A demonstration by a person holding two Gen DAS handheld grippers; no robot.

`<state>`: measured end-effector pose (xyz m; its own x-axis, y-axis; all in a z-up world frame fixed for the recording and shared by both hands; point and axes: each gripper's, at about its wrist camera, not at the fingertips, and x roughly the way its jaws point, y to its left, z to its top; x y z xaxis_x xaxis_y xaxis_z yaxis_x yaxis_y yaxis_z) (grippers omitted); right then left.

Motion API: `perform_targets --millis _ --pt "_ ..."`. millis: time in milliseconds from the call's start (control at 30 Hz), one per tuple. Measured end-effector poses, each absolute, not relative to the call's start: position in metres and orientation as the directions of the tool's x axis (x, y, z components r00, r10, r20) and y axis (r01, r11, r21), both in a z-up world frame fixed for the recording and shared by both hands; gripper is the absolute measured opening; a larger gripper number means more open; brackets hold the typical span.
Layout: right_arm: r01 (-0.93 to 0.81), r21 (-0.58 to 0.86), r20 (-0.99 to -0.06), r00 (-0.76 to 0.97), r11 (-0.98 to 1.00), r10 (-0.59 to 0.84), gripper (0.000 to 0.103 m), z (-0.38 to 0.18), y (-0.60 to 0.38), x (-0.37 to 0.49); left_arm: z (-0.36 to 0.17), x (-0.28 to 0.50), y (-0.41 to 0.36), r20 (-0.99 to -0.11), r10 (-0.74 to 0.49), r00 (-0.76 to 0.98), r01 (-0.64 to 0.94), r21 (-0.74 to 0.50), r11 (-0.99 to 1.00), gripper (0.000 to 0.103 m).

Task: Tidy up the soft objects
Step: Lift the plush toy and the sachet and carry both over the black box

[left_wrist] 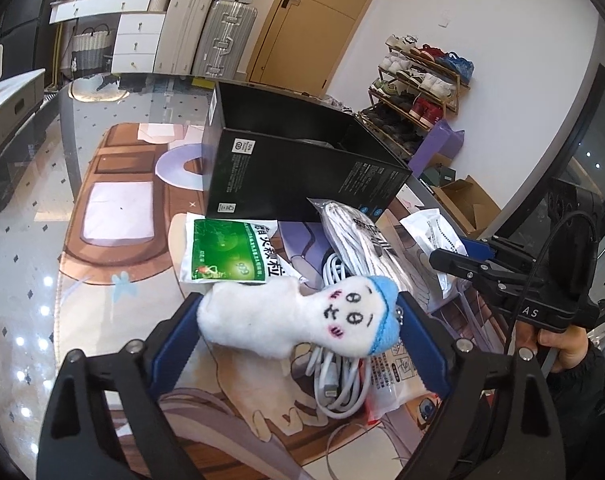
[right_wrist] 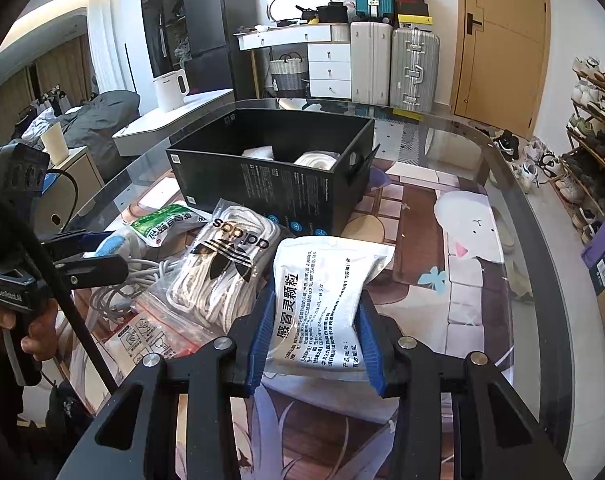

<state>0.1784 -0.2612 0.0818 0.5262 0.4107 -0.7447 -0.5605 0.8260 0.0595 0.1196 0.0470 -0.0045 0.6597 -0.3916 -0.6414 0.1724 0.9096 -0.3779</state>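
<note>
My left gripper (left_wrist: 298,320) straddles the white plush toy (left_wrist: 286,316), jaws wide; my right gripper (right_wrist: 314,320) clamps a white medicine sachet (right_wrist: 326,292); the bagged shoelaces (right_wrist: 226,264) lie centre-frame before the black box (right_wrist: 270,184).

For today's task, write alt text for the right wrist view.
The right gripper is shut on a white sachet above a glass table. Behind it stands an open black box; a laces bag lies left.
</note>
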Motion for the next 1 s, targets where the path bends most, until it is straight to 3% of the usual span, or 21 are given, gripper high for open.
perform_targets --millis 1000 --pt "-0.601 0.078 -0.651 0.574 0.795 0.497 0.04 0.119 -0.248 0.164 0.052 0.097 0.066 -0.538 -0.189 0.821 0.099 -0.192 0.976 0.092"
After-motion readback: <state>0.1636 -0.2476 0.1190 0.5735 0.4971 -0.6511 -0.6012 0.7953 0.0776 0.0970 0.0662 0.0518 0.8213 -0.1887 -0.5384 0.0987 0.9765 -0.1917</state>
